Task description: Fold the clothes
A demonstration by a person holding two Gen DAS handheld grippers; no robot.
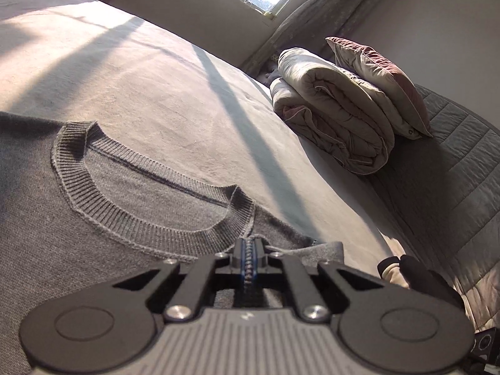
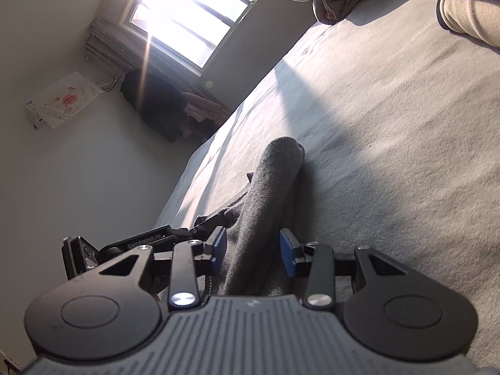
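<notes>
A grey knit sweater lies flat on the bed, its ribbed round collar facing up. My left gripper is shut, pinching the sweater's shoulder edge just right of the collar. In the right wrist view a raised ridge of the same grey sweater runs between the blue pads of my right gripper, which is open around it. The other gripper's body shows at its left.
The bed sheet stretches ahead in sunlight. A folded duvet and a pillow sit at the far right by a quilted grey cover. A window and a wall with dark clothes are beyond the bed.
</notes>
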